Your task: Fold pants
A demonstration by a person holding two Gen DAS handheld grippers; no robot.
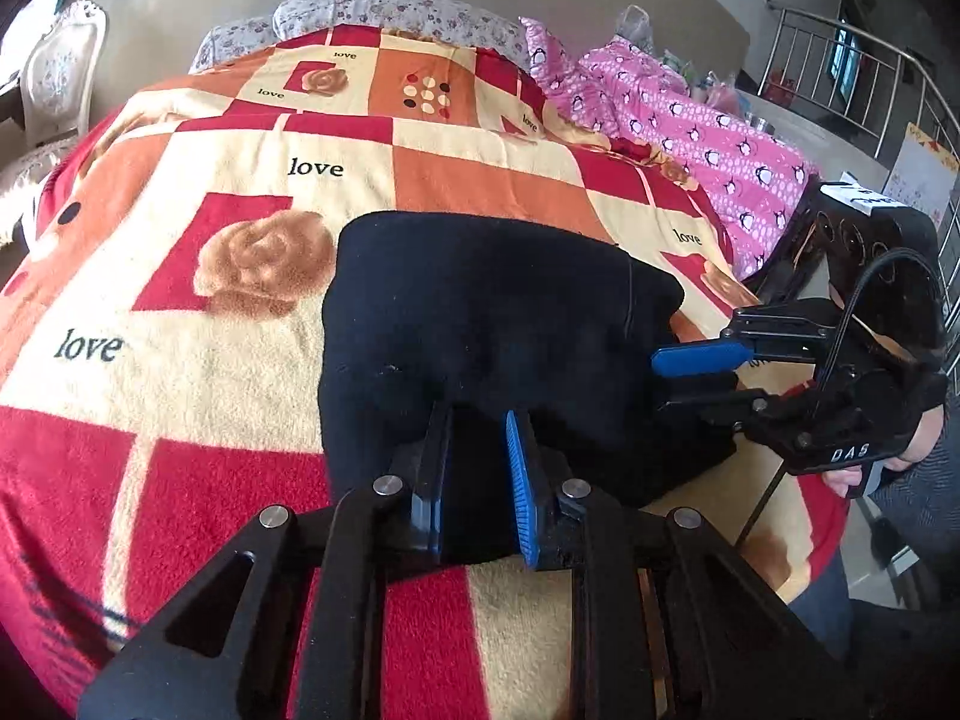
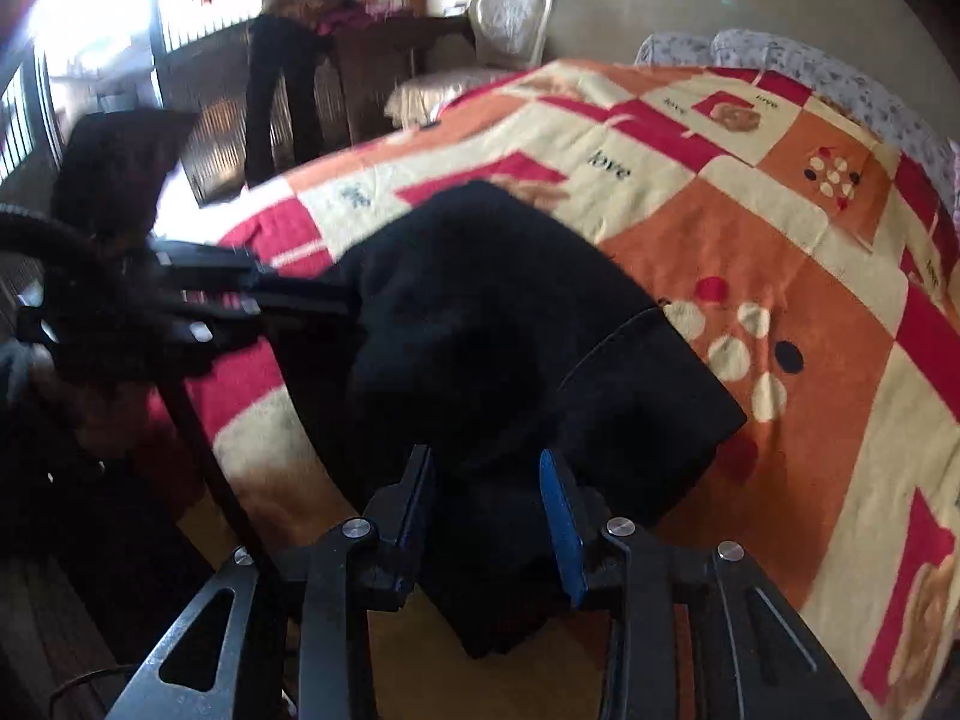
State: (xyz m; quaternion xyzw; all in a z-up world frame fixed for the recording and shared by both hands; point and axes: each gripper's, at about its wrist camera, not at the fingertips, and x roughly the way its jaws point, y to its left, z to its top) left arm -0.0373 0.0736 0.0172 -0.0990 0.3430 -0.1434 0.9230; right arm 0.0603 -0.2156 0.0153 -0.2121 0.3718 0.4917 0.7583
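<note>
A bed (image 1: 180,276) under a red, orange and cream "love" blanket (image 1: 480,144) carries the black pants (image 1: 480,312), folded into a thick bundle near its edge. The left claw (image 1: 477,420) and right claw (image 2: 486,459), both parted, straddle its near hem; whether they touch is unclear, and the folds are lost in black.

My blanket (image 1: 240,192) carries the word "love" several times, beside its rose squares. My right gripper (image 1: 696,381) reads "DAS" on its body.
</note>
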